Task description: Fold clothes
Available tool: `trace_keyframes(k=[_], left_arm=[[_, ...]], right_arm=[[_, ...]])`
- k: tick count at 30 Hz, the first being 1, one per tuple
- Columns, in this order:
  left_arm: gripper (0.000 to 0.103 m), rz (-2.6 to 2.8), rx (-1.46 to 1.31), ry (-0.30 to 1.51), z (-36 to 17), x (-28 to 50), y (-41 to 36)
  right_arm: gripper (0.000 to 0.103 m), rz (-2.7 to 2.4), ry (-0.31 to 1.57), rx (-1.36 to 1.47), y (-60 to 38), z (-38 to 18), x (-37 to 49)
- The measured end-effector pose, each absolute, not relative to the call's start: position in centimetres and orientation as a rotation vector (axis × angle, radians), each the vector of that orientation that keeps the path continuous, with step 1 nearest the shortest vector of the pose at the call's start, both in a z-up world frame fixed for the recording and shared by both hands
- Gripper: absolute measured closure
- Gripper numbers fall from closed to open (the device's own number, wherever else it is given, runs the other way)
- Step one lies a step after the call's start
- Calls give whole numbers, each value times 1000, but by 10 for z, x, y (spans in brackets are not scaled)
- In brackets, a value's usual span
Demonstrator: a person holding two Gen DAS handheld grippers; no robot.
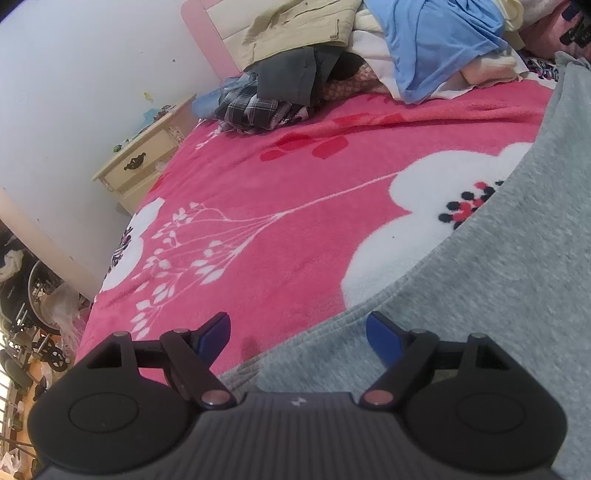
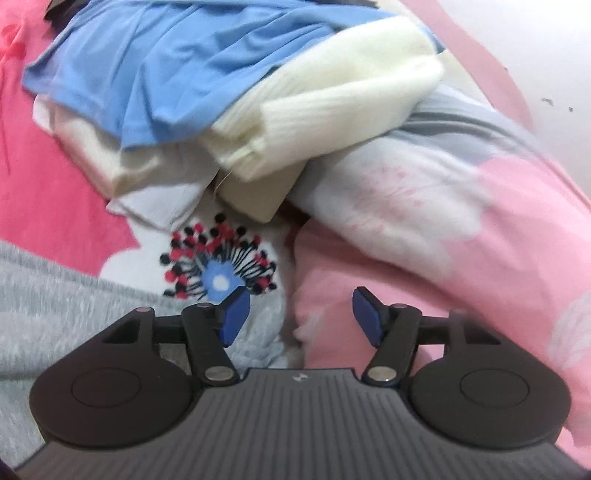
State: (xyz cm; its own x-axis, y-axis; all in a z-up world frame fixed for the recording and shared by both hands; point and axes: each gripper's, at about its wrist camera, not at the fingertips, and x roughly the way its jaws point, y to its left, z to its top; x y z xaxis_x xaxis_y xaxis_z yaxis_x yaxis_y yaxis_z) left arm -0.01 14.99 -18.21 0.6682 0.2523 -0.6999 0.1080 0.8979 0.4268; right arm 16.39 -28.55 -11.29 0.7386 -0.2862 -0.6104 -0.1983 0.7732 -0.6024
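A grey sweatshirt-like garment (image 1: 498,277) lies spread on the pink flowered blanket (image 1: 277,184), filling the right side of the left wrist view. My left gripper (image 1: 297,325) hovers open over its near edge, nothing between the blue pads. In the right wrist view the same grey garment (image 2: 44,295) shows at the lower left. My right gripper (image 2: 300,299) is open and empty above the blanket's flower print. Beyond it a pile holds a blue garment (image 2: 147,66) and a cream knit sweater (image 2: 332,103).
At the head of the bed the pile also holds a khaki piece (image 1: 295,33), dark grey cloth (image 1: 291,74) and a plaid item (image 1: 255,107). A pink and white quilt (image 2: 461,240) bulges on the right. A cream nightstand (image 1: 144,162) stands beside the bed.
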Motion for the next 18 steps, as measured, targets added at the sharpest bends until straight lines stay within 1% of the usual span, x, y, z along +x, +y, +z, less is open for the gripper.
trace_keyframes(k=[2,5,9,11,15,18], left_arm=[[18,86,460,842,-182,0,151],[15,92,449,842,-183,1,153],[14,96,447,838,-183,1,153],[14,99,450,837,-182,1,153],[14,105,464,831,-181,0,152],[14,110,449,828,-182,-1,154]], right_arm=[[40,-43,744,-680,-290,-109,164],[39,-10,731,-648,-278,-84,167],[37,73,685,-588,-266,-77,166],[36,155,639,-537,-260,-64,157],[33,357,609,-515,-238,-56,139],[33,526,629,-564,-210,-69,124]])
